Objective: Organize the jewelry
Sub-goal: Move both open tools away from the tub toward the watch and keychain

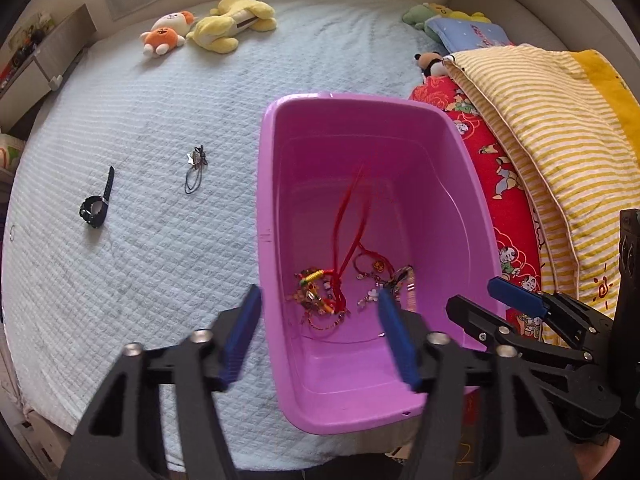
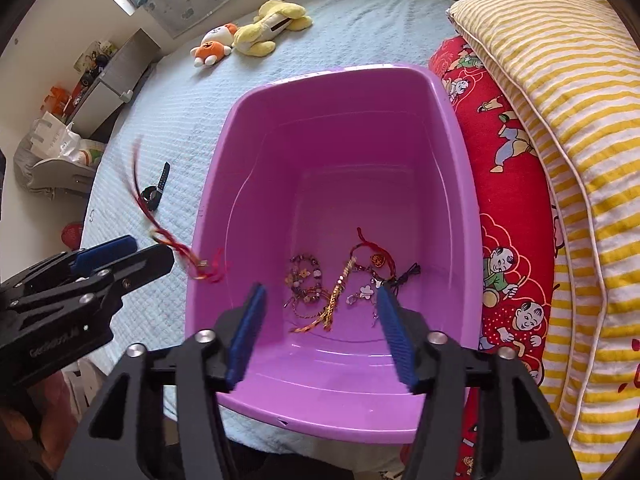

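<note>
A purple plastic tub [image 1: 276, 184] [image 2: 224, 152] stands on the bed and holds several bracelets and charms [image 1: 320, 292] [image 2: 332, 288]. A red braided cord bracelet [image 1: 352, 220] [image 2: 168, 236] is in the air just off my left gripper's tips, by the tub's left rim, blurred. My left gripper [image 1: 320, 336] is open over the tub's near left wall; it also shows in the right wrist view [image 2: 132, 252]. My right gripper [image 2: 320, 332] is open and empty above the tub's near end; it also shows in the left wrist view [image 1: 480, 300]. A black watch [image 1: 96, 204] [image 2: 154, 192] and a dark cord necklace [image 1: 196, 168] lie on the bed to the left.
Plush toys [image 1: 208, 28] [image 2: 252, 32] lie at the far side of the light blue bed cover [image 1: 140, 280]. A red patterned pillow [image 1: 504, 200] [image 2: 512, 200] and a yellow striped quilt [image 1: 552, 128] [image 2: 568, 100] press against the tub's right side. Shelves and bags [image 2: 60, 144] stand left of the bed.
</note>
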`<state>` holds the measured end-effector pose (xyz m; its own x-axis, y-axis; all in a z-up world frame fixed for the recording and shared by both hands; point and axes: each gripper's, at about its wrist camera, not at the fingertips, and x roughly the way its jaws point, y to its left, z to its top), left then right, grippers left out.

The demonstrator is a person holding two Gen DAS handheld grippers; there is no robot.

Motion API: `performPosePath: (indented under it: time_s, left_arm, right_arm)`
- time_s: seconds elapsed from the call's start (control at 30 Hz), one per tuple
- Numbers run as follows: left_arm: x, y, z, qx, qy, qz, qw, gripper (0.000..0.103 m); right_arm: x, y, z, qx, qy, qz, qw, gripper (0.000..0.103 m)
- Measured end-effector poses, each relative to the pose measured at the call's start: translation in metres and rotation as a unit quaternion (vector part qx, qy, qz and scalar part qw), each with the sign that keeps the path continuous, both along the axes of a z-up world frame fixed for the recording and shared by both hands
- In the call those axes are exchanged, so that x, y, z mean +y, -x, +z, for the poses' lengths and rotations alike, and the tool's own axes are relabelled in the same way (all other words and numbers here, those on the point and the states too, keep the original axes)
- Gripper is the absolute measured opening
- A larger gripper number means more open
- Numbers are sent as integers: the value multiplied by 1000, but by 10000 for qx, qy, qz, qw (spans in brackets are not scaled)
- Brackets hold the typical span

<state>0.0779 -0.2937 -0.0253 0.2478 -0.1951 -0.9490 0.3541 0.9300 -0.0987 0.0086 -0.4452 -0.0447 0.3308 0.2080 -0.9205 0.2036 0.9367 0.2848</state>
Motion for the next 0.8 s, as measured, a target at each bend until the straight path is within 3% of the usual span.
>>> performPosePath:
  time_s: [0.03,0.8]
  left_arm:
    - [3,0,3,-90,28,44,9999,79]
    - [17,-3,10,-132,-62,163,9998,79]
  right_arm:
    - [-1,-1,1,20,14,-21,10000,59]
    - [3,-7,5,249,-40,48,9997,61]
